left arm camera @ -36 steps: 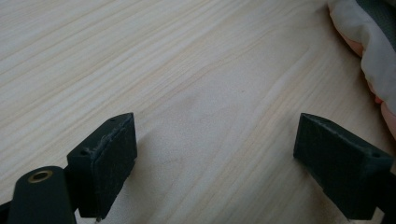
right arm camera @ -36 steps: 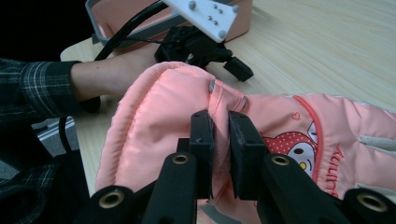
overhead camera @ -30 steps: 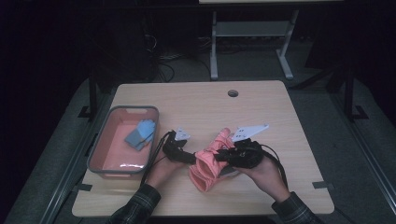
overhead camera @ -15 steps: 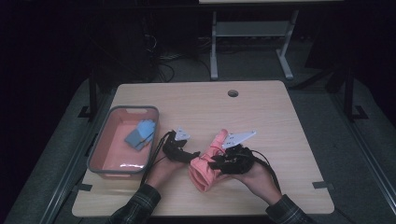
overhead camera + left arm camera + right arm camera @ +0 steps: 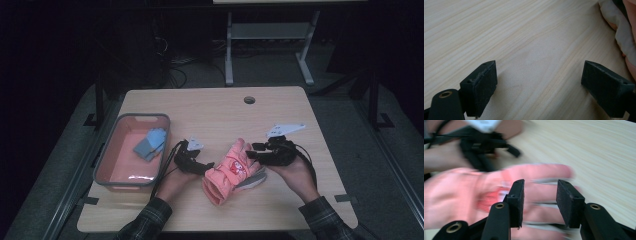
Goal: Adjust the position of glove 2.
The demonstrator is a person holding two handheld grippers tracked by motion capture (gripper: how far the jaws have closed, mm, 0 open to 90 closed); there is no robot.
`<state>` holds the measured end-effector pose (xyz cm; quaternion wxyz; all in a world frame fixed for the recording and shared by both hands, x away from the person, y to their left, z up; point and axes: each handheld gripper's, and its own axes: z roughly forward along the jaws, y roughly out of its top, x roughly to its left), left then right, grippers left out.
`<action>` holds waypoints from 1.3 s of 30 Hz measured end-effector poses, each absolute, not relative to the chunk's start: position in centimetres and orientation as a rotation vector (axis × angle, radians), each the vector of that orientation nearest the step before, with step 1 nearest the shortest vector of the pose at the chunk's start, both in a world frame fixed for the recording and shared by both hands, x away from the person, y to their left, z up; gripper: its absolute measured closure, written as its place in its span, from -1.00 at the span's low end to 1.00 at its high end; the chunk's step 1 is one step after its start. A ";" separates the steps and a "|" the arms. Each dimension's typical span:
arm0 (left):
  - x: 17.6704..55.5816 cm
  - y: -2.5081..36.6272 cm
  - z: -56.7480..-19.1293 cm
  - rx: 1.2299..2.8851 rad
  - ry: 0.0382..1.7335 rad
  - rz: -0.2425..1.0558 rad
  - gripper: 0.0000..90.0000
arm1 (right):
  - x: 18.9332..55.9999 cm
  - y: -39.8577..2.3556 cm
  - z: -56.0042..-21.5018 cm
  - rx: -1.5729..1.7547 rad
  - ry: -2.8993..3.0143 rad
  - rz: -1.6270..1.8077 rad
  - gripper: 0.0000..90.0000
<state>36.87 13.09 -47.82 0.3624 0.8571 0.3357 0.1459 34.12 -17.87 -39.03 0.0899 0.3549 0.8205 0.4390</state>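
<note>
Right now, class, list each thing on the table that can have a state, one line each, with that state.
Pink glove: lying flat on the table, not gripped.
Pink bin: upright, holding a blue cloth.
Blue cloth: crumpled inside the bin.
Left gripper: jaws open over bare table.
Right gripper: jaws just opening, above the glove's fingers.

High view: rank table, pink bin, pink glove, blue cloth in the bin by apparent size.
1. table
2. pink bin
3. pink glove
4. blue cloth

All sit at a similar distance from the camera, so the order looks safe; the glove is bunched up, so it may be bigger when laid flat.
</note>
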 end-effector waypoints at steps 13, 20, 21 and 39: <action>36.3 13.6 -43.9 2.101 0.879 0.296 -0.25 | 36.0 -20.2 -40.5 1.160 2.428 1.299 0.23; 34.9 13.4 -40.2 2.077 0.844 0.209 0.26 | 36.0 -20.1 -40.5 1.159 2.430 1.296 0.22; 34.7 13.5 -39.7 2.077 0.833 0.198 0.36 | 35.9 -20.1 -40.5 1.161 2.432 1.296 0.22; 27.4 16.4 -38.9 2.159 0.687 0.120 0.12 | 36.1 -20.1 -41.1 1.167 2.484 1.246 0.21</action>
